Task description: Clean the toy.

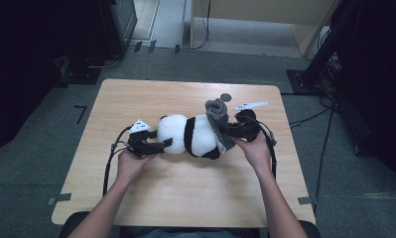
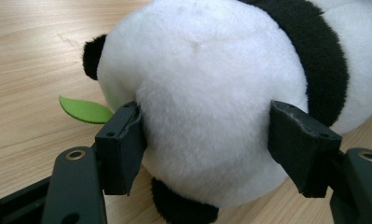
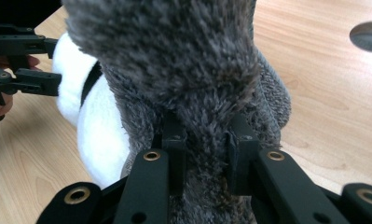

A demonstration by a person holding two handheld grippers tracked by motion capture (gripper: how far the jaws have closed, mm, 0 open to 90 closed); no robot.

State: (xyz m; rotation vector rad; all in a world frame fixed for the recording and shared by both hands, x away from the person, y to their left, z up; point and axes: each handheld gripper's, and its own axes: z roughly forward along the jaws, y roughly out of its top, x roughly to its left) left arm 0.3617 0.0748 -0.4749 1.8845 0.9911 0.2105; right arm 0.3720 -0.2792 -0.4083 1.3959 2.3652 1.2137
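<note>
The toy panda (image 1: 190, 135) lies on its side near the middle of the worktop (image 1: 151, 193), its head towards the person's left and a green leaf (image 2: 85, 110) showing beside the head. The left hand-held gripper (image 1: 166, 143) is clenched on the white head, one pad pressed into the fur on each side. The right hand-held gripper (image 1: 225, 130) is clenched on a fold of the grey fuzzy sock (image 1: 218, 121) that covers the panda's lower end, with the sock's free end standing up above the jaws
</note>
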